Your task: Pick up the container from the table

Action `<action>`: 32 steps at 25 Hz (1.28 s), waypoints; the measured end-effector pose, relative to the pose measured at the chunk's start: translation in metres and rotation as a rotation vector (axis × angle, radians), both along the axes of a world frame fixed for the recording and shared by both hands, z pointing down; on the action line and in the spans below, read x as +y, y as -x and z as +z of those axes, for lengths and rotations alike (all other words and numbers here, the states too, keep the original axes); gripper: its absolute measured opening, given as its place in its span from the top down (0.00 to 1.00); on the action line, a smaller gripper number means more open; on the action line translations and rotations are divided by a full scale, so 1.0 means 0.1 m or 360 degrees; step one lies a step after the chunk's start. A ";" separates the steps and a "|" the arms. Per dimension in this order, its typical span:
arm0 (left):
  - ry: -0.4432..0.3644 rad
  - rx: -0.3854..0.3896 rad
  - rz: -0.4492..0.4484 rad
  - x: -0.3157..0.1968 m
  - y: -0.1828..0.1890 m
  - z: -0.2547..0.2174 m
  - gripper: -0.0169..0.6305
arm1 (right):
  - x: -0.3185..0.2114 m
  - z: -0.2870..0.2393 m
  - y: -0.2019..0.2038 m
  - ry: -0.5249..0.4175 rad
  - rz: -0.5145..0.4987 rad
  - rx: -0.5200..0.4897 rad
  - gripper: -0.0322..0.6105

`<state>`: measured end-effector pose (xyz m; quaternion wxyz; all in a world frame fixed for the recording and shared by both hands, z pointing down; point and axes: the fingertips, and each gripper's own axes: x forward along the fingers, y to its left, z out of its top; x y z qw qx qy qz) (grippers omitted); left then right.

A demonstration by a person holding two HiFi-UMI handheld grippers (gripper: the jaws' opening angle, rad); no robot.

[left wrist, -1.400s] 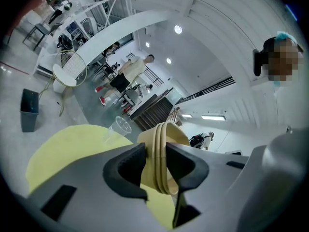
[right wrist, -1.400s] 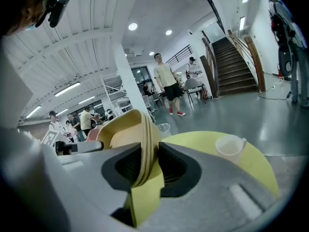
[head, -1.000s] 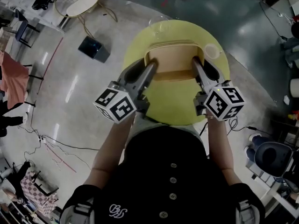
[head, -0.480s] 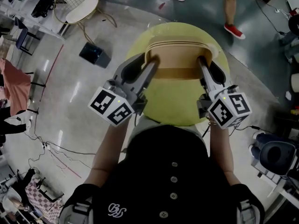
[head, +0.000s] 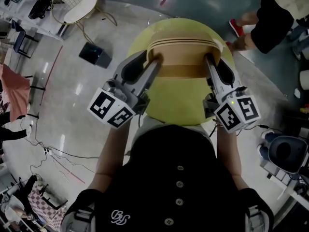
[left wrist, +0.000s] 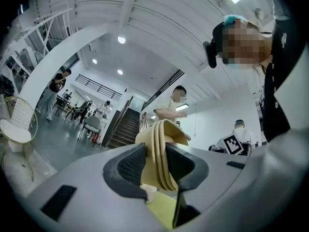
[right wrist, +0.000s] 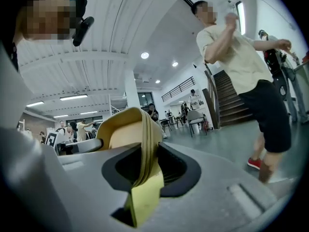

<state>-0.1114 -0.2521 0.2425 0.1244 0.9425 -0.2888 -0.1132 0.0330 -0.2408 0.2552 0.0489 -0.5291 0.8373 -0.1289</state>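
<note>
A tan, ribbed-rim container (head: 182, 57) hangs above the round yellow table (head: 178, 105), held from both sides. My left gripper (head: 155, 63) is shut on its left wall; in the left gripper view the wall (left wrist: 161, 151) stands pinched between the dark pads (left wrist: 131, 164) of the gripper (left wrist: 155, 162). My right gripper (head: 208, 61) is shut on the right wall. In the right gripper view the tan rim (right wrist: 141, 139) runs straight through the jaws of the gripper (right wrist: 144, 167). The container's bottom is hidden from the head view.
A person in dark shorts and red shoes (head: 273, 18) stands by the table's far right edge. On the floor to the left are a white wire chair (head: 79, 6) and a dark box (head: 96, 54). A stool (head: 285, 153) stands at the right. Cables (head: 58, 153) lie at the lower left.
Both grippers have risen with the container, which now looms larger over the table. A person has walked in at the upper right.
</note>
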 end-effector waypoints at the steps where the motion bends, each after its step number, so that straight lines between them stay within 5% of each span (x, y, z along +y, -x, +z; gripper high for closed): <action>1: -0.0002 0.0003 0.0000 0.01 0.00 0.00 0.79 | 0.01 -0.01 -0.01 -0.0003 0.0005 -0.0006 0.84; 32: -0.0012 0.0043 -0.0038 0.15 -0.20 -0.01 0.79 | 0.13 -0.04 -0.21 -0.0027 0.0024 0.0003 0.84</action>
